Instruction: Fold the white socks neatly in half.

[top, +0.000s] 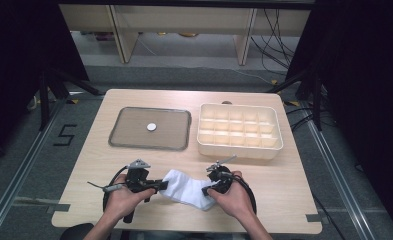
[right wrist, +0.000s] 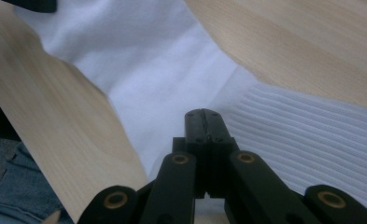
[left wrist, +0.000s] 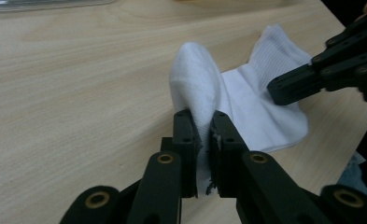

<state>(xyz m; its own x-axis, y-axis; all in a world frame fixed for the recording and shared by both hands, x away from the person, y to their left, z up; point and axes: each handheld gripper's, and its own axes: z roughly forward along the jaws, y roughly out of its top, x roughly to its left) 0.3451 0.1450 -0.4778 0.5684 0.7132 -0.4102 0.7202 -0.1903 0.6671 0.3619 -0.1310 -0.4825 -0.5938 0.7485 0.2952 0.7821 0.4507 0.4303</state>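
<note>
A white sock [top: 186, 187] lies crumpled near the front edge of the wooden table, between my two grippers. My left gripper [top: 161, 184] comes in from the left and is shut on the sock's smooth rounded end [left wrist: 195, 79], with a fold of fabric pinched between its jaws [left wrist: 204, 123]. My right gripper [top: 207, 190] comes in from the right with its jaws pressed together and no fabric seen between them. Its tip [right wrist: 203, 114] hovers over the sock's ribbed cuff [right wrist: 302, 135]. In the left gripper view the right gripper [left wrist: 277, 88] reaches in over the sock [left wrist: 246, 102].
A grey flat tray [top: 129, 142] with a small white disc [top: 151, 127] sits at the table's middle left. A cream box [top: 240, 150] divided into several compartments stands to its right. The table's front edge is close behind both hands.
</note>
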